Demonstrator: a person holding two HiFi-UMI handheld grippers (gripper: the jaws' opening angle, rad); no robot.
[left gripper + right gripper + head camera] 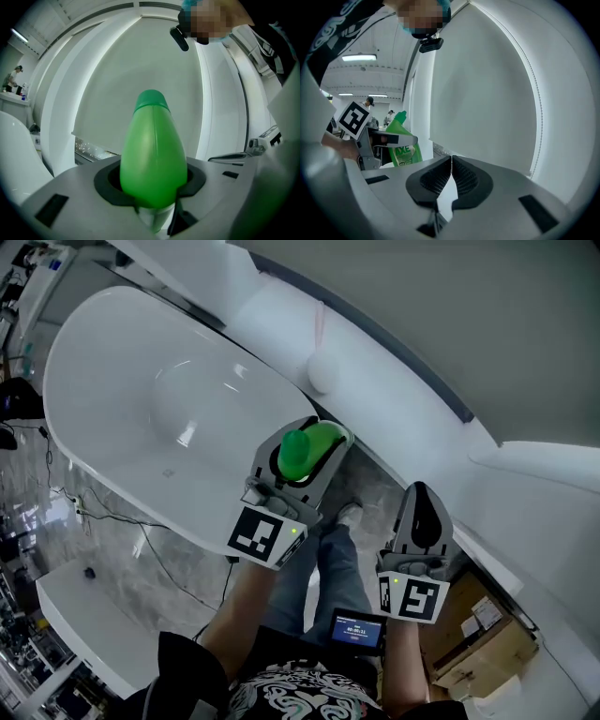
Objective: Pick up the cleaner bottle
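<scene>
Cleaner bottle (152, 150) upright, pinched by left gripper (305, 454) jaws; right gripper (422, 501) jaws pressed together.

The green cleaner bottle (152, 150) sits squeezed between my left jaws, cap pointing away from me.

The bottle (399, 126) bears a label (406, 153) with large pale letters that read "AXE", the first partly covered; the finer print below them cannot be read. A black-and-white square code with no letters stands on the left marker (256, 533) and on the right marker (412, 597). The small screen (357, 630) at the person's waist shows a row of pale digits, too small to read. The stickers on the box (478, 652) are illegible.
</scene>
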